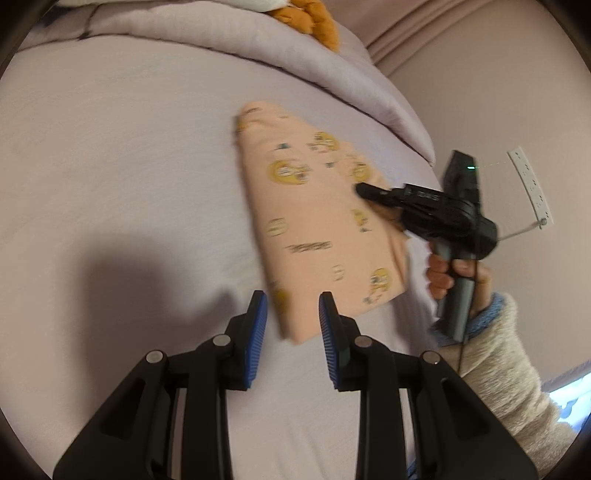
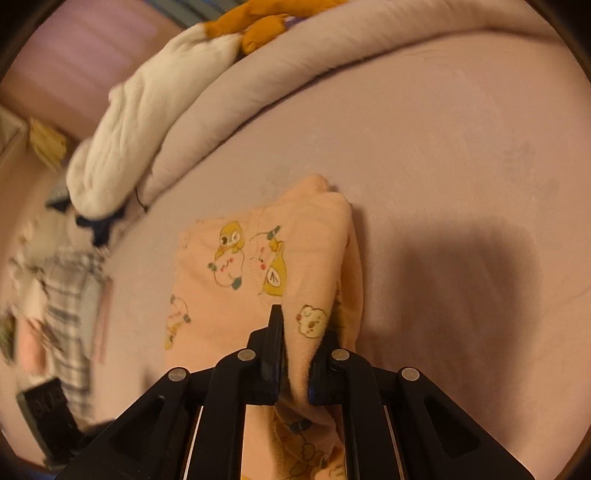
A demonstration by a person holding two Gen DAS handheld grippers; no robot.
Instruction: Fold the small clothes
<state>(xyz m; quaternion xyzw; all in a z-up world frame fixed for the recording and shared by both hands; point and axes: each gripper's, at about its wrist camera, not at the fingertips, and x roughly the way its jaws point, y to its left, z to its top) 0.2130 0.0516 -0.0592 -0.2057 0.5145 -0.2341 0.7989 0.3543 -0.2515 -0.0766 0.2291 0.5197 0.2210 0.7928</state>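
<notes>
A small peach garment (image 1: 314, 221) with yellow cartoon prints lies folded on the pale lilac bed sheet (image 1: 110, 166). My left gripper (image 1: 291, 321) is open and empty, its blue pads either side of the garment's near corner, just above it. My right gripper (image 1: 364, 190) is shut on the garment's right edge. In the right wrist view the garment (image 2: 266, 266) is bunched up between that gripper's (image 2: 295, 354) closed fingers.
A rolled lilac duvet (image 1: 277, 44) runs along the back of the bed, with an orange plush toy (image 1: 314, 18) and a white cloth (image 2: 140, 110) on it. A pile of checked clothes (image 2: 70, 295) lies at the left. A white power strip (image 1: 532, 188) hangs on the wall.
</notes>
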